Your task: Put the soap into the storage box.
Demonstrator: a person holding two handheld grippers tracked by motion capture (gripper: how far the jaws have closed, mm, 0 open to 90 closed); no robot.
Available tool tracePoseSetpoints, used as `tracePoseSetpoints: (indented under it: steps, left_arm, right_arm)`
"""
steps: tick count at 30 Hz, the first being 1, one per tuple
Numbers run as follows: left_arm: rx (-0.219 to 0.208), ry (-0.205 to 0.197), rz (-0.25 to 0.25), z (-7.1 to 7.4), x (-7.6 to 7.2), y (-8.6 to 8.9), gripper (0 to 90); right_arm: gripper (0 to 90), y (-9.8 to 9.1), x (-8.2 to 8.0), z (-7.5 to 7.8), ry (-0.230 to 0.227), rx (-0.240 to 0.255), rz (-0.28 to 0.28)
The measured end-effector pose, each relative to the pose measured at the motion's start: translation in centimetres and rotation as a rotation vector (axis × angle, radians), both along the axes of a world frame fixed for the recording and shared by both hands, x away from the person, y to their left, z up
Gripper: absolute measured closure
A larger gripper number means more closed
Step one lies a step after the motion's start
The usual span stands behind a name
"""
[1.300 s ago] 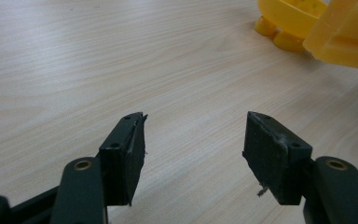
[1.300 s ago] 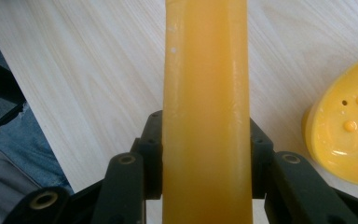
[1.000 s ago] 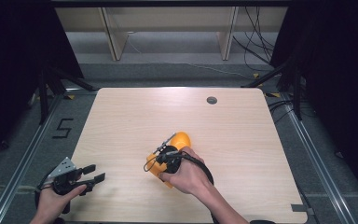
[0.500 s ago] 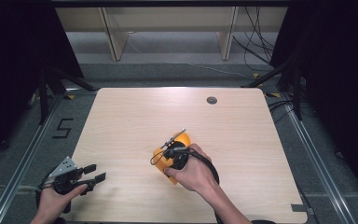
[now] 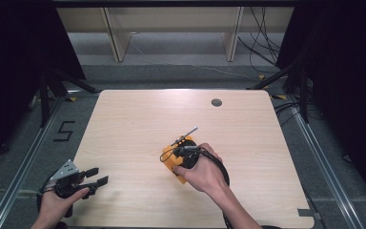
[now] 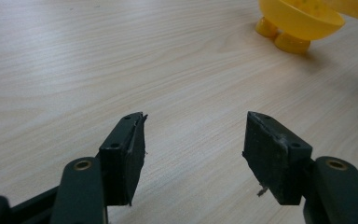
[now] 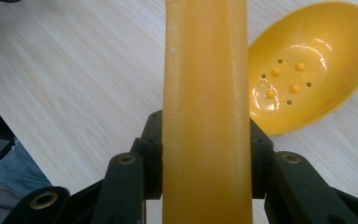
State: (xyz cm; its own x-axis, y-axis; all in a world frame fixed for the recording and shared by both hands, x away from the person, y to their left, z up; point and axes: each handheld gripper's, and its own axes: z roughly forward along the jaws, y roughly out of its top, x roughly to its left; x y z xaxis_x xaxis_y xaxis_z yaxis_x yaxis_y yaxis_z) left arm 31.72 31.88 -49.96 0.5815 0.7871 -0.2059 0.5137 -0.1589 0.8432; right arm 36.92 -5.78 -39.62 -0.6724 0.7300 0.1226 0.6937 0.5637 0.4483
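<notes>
Standing clamped between the right gripper (image 7: 205, 154) fingers: yellow lid (image 7: 205, 93).

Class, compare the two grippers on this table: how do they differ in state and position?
The left gripper has its jaws apart with nothing between them; the right gripper is clamped on an orange bar. The left sits at the table's near left corner; the right is near its middle, beside a yellow dish. Both have black jaws.
</notes>
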Motion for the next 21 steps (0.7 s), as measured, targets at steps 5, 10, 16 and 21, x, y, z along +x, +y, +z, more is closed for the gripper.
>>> tracePoseSetpoints:
  steps: [5,10,16,21]
  left_arm:
    - [-0.012,-0.005,-0.008,0.0,0.0,0.1,38.1]
    - [-0.003,-0.004,-0.018,0.0,0.0,0.0,38.1]
    - [-0.008,0.003,-0.011,0.0,0.1,-0.1,38.1]
    - [-0.002,0.001,-0.021,0.0,0.2,-0.1,38.1]
  right_arm:
    - [61.5,-0.2,0.1,0.3,-0.008,-0.002,-0.023]
    - [61.6,-0.7,0.1,0.6,-0.013,0.000,-0.041]
    - [61.6,-1.3,0.1,0.9,-0.024,0.006,-0.054]
    - [61.6,-1.5,0.1,1.1,-0.018,0.007,-0.082]
